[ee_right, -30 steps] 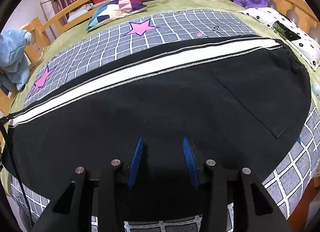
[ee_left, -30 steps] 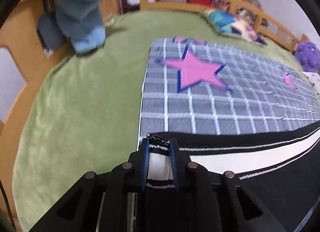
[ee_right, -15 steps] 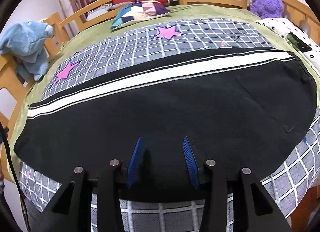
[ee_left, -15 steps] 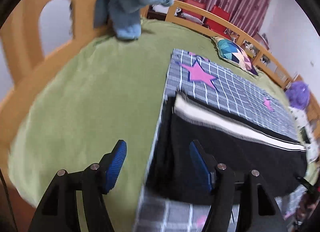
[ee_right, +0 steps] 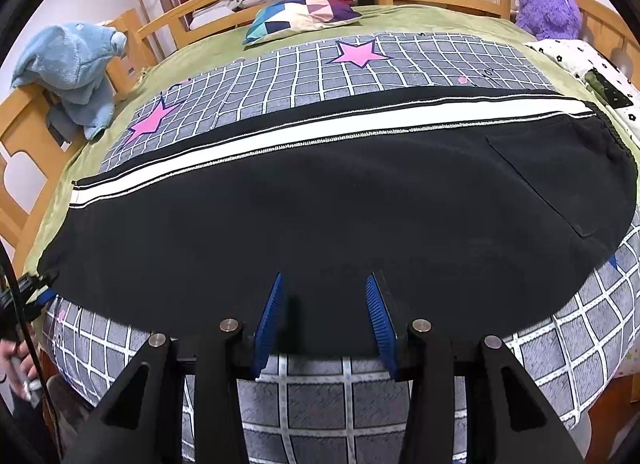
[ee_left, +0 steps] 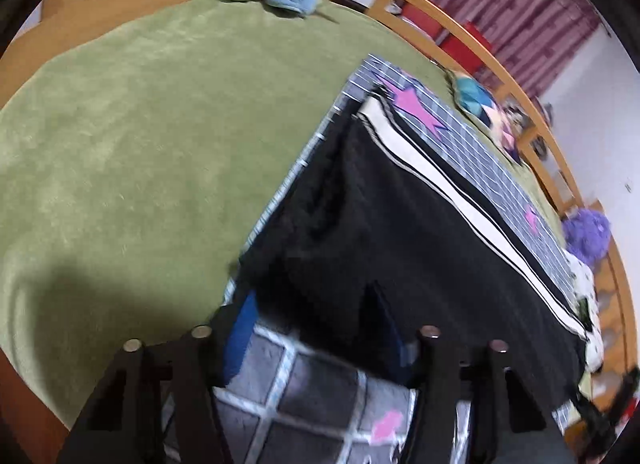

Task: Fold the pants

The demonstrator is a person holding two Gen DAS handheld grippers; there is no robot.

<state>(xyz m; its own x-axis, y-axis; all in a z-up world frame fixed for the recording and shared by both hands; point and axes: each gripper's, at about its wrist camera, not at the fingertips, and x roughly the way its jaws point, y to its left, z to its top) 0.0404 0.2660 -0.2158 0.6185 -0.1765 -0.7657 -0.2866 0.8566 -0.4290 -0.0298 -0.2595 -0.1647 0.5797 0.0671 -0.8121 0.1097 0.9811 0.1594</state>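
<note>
Even, soft indoor light; the right wrist view is sharp. The left wrist view is motion-blurred, with a dark shadow lower left. Fisheye bending curves both frames' edges.

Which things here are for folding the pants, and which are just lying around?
For the job: black pants, left claw, right claw.

Just lying around: blue plush, purple plush, patchwork pillow, star blanket.

Pants (ee_right: 340,199) spread lengthwise on a quilt (ee_right: 400,63), over a blanket (ee_left: 140,123) on the bed. Behind, a pillow (ee_right: 304,15); far left, a plush elephant (ee_right: 72,67) on the rail; far right, another plush toy (ee_right: 548,7).
</note>
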